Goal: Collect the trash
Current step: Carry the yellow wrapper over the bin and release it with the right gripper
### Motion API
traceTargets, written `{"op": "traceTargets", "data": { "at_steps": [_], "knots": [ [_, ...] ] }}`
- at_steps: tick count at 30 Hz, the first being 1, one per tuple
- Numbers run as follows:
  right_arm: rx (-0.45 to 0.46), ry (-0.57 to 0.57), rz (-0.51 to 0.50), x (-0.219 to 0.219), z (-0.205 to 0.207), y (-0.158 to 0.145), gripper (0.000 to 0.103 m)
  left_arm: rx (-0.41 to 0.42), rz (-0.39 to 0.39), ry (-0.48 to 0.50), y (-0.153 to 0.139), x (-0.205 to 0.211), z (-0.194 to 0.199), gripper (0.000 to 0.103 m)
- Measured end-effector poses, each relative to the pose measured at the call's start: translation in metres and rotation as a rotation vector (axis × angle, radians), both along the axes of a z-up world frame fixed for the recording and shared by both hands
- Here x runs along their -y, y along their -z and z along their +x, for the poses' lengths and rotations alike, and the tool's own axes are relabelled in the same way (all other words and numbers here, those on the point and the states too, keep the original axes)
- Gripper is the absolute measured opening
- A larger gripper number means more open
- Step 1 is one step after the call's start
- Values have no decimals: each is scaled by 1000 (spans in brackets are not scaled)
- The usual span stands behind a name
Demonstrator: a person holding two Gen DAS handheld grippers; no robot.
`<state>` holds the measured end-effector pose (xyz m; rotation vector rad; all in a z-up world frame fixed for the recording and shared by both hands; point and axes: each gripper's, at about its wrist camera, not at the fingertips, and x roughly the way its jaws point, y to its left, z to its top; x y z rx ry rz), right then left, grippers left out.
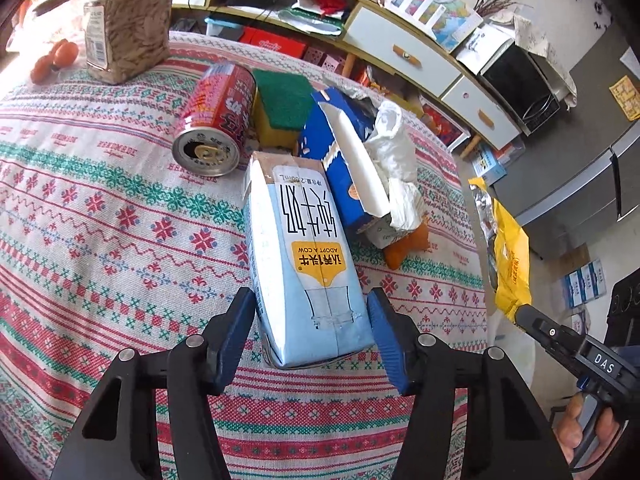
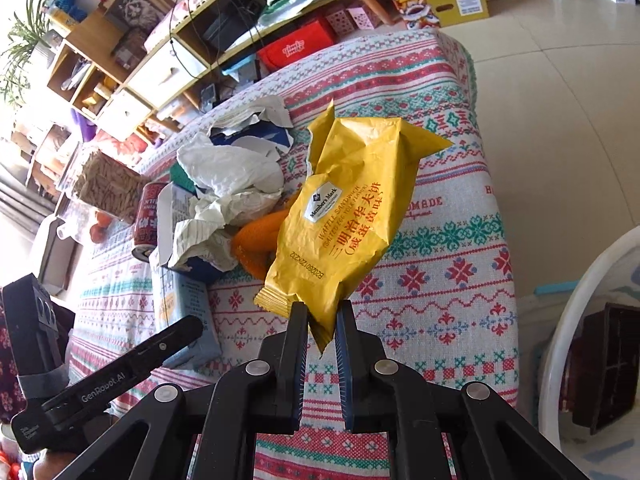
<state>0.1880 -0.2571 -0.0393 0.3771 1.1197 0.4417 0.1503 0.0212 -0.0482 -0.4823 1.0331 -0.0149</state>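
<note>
Right gripper (image 2: 322, 326): clenched on the bottom corner of the yellow waffle-sandwich wrapper (image 2: 352, 208), which hangs clear above the patterned tablecloth (image 2: 440, 280).
Left gripper (image 1: 311, 312): jaws straddle the near end of the light-blue milk carton (image 1: 304, 256); the pads stand beside its sides and the left one shows a gap, so it reads as not yet gripping. The carton lies on its side on the cloth.
Step in hand: one piece of trash is lifted in the right tool, while the left is lined up on the next piece.
Next move, left: I judge it calls for squeezing squarely on the carton's sides, then lifting without dragging the cloth.
Next move, right: carry the wrapper to a bin; the white rim (image 2: 576, 320) at the right edge may be one, but I cannot tell.
Just beyond the carton: torn blue box (image 1: 340, 152) stuffed with crumpled white paper (image 1: 394, 148), orange peel (image 1: 408, 246) under it.
Further: red drink can (image 1: 218, 120) on its side, sponge (image 1: 282, 108) beside it.
Far: jar of seeds (image 1: 126, 20), not trash by the look of it.
</note>
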Motion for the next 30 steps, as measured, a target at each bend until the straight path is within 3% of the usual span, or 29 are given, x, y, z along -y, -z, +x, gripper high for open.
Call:
{"op": "traceTargets", "data": {
  "at_steps": [9,14,23,30],
  "knots": [
    [37,21,-19,37,-23,-21,12,76,-27,-6,-41,-5,-38,60],
    [34,79,36,79,-36,-32,12,114,-53,18,-60,0,-51,60],
    [-113,218,103,149,-54,-15,12,170,-56,113,-77,32,-63,60],
    [-195,226,37,158,-60,5,12,177,-45,167,-75,45,-63,60]
  ]
}}
